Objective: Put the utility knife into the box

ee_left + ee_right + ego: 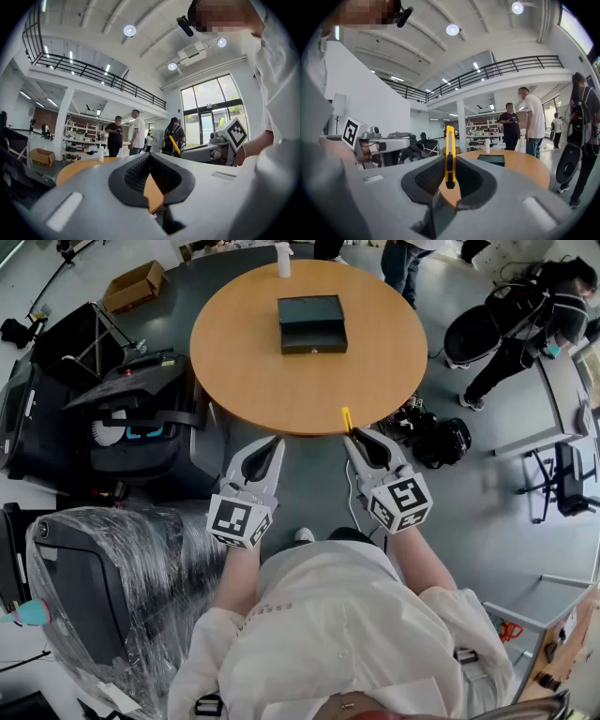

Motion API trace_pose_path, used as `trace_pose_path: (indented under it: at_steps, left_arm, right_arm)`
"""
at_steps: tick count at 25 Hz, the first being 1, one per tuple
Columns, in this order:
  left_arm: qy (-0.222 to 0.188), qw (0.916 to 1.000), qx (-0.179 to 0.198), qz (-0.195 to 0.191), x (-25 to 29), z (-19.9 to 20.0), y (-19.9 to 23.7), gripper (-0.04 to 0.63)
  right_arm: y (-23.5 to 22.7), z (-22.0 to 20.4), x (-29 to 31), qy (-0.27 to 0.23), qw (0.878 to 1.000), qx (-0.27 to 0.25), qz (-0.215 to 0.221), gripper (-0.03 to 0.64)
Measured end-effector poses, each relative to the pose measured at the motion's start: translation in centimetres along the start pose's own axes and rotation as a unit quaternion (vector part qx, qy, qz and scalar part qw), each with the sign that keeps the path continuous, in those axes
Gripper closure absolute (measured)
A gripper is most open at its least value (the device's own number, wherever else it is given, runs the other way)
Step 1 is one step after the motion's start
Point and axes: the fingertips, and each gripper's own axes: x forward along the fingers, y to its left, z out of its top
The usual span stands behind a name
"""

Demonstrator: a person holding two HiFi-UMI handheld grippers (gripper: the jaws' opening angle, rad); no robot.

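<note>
— And the knife (449,157)?
— Yellow, upright, pinched between the jaws of the right gripper (349,434), right at the near edge of the bench (244,362). Top end poking up past the jaw tips.

— In the box (312,323) yet?
— Not yet. Dark, rectangular, sitting about mid-bench, a little toward the far side. Well apart from the knife.

— Left gripper (277,441)?
— Jaws pressed together, tips touching, nothing held. Only a sliver of bench top showing through the hollow behind the tips. Hanging just short of the bench's near edge, beside the right gripper but apart from it.

— Anything else on the bench?
— A white bottle (283,259), upright at the far edge, beyond the box.

— And around the bench?
— People (533,121) standing past the far side. A cardboard carton (133,285) on the floor off the far left. A black bag (441,440) on the floor by the near right edge. Something bulky wrapped in clear film (94,596), well back from the near left.
</note>
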Motion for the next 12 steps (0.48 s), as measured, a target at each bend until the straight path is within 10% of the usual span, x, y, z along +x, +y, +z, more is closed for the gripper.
trace_pose_path:
  at_steps: [12]
  left_arm:
    - [0.0, 0.9998, -0.021, 0.0, 4.4, -1.0, 4.8, 0.578]
  right_arm:
    - [-4.2, -1.2, 4.5, 0.022, 0.999, 0.018, -0.017, 0.558]
